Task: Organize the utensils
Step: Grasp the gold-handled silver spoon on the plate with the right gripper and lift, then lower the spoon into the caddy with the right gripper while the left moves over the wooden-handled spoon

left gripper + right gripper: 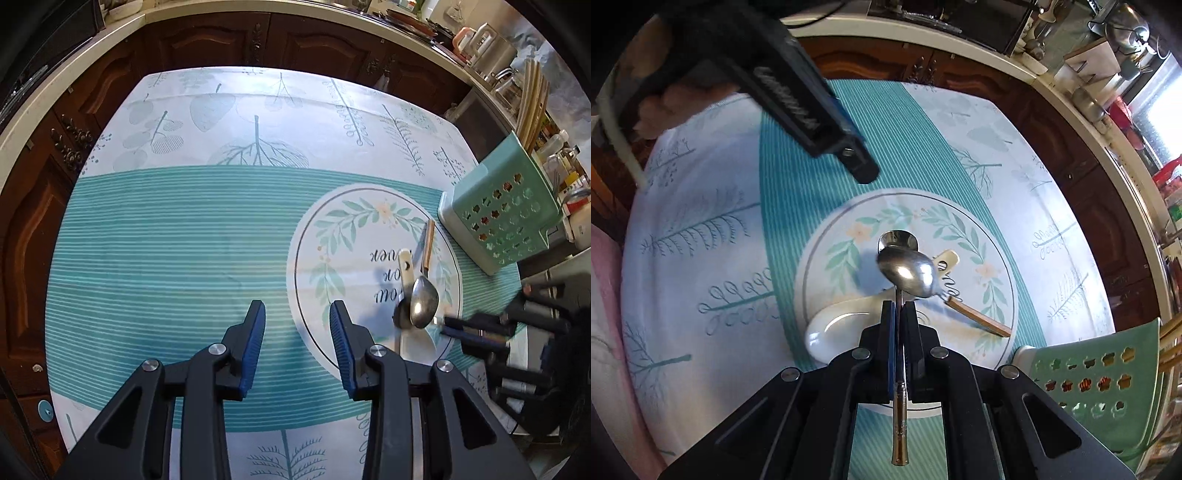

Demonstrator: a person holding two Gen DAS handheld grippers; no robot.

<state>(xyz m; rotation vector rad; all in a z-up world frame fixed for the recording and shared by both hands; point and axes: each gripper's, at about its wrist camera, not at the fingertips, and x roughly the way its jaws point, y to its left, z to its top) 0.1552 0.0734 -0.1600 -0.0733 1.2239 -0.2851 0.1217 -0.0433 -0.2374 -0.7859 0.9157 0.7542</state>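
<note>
My table (184, 240) carries a green basket (506, 210) at its right edge and, beside it, a white ceramic spoon (834, 325) and a wood-handled spoon (908, 273) lying over a metal spoon (897, 242) on the printed circle. My left gripper (297, 314) hovers above the cloth with its fingers spread around nothing. My right gripper (899, 306) has its fingers pinching the metal spoon's handle, with the bowl pointing away under the other spoon.

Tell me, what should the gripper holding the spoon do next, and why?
Probably lift a little. The right gripper is shut on the metal spoon by its handle, but a second spoon lies across it, so rising slowly should free it before carrying it to the green basket. The left gripper is open.
</note>
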